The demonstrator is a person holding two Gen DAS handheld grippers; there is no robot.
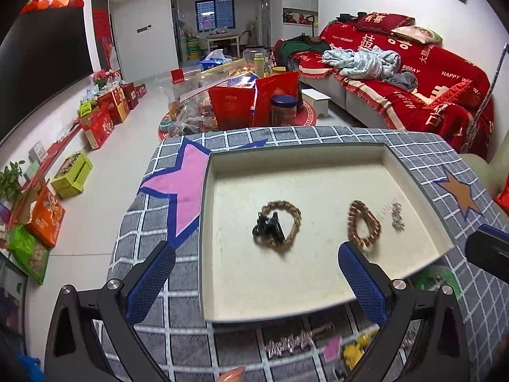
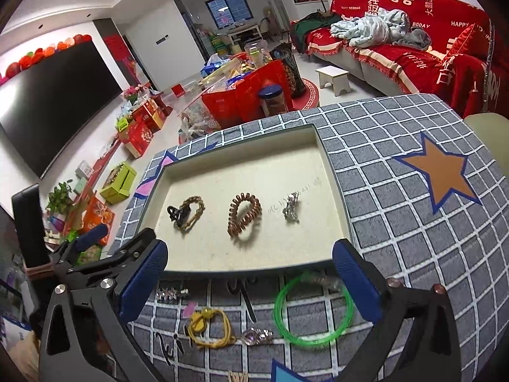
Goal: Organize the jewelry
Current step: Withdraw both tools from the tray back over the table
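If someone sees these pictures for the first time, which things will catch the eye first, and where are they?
First comes the shallow cream tray on the grey checked cloth, with a braided bracelet, a copper coil hair tie and a small silver piece in a row inside. On the cloth in front of the tray lies a bright green ring, between the open right gripper. Behind, a red sofa fills the right side of the room.

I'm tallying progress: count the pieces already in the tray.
4: a black clip overlapping a tan braided bracelet at left, a copper coil band in the middle, a silver piece at right. Tray fully visible; nothing seems hidden.
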